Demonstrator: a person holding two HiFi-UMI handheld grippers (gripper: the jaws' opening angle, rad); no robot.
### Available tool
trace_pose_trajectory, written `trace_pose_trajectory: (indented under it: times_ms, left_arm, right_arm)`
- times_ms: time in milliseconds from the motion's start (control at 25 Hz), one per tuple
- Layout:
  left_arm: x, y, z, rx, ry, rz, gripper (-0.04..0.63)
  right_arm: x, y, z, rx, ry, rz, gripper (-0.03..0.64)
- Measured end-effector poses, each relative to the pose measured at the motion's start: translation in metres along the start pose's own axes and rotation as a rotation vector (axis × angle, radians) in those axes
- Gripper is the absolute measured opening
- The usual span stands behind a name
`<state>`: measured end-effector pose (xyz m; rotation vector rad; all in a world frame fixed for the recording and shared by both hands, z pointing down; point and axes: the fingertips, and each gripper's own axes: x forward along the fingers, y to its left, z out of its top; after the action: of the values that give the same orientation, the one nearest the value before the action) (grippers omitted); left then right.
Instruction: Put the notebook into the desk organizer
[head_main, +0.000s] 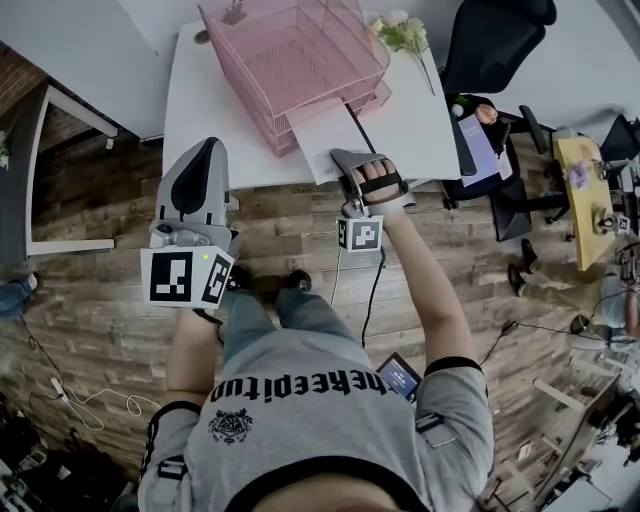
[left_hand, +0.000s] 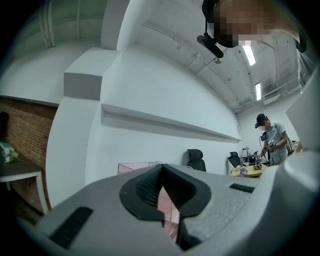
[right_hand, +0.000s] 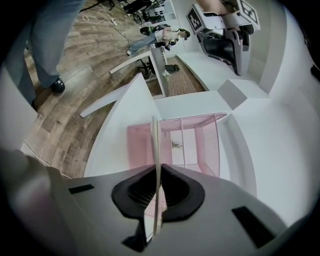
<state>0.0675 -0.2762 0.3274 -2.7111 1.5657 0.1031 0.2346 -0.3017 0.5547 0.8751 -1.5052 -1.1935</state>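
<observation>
my right gripper (right_hand: 157, 175) pinches the notebook (right_hand: 155, 145) by its near edge, far end at the front of the pink organizer (right_hand: 210, 137) on the desk (head_main: 190, 100). my left gripper (left_hand: 161, 192) is pressed together, empty, off the desk. i'm mid-insertion, i think: next slide it in level, then release. my shirt (head_main: 320, 420) print is too distorted to read; no other labels

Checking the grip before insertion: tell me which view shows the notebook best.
Head view: the notebook shows face-on, its far end at the pink organizer, near end in the right gripper. The right gripper view shows only its thin edge clamped between the jaws. The left gripper view doesn't show it.
</observation>
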Motion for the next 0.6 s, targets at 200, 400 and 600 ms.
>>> trace_pose_trajectory:
  times_ms: [200,400,600]
  left_arm:
    - [0.006,0.007,-0.002,0.002,0.007,0.025,0.003]
    - [0.009,0.013,-0.003,0.007,0.01,0.051,0.003]
    - [0.01,0.021,-0.005,0.011,0.015,0.075,0.003]
  right_arm:
    - [0.016,0.0,-0.003,0.003,-0.009,0.03,0.012]
    - [0.03,0.002,-0.004,-0.011,-0.02,0.043,0.012]
    - [0.042,0.002,-0.001,-0.005,-0.032,0.071,0.018]
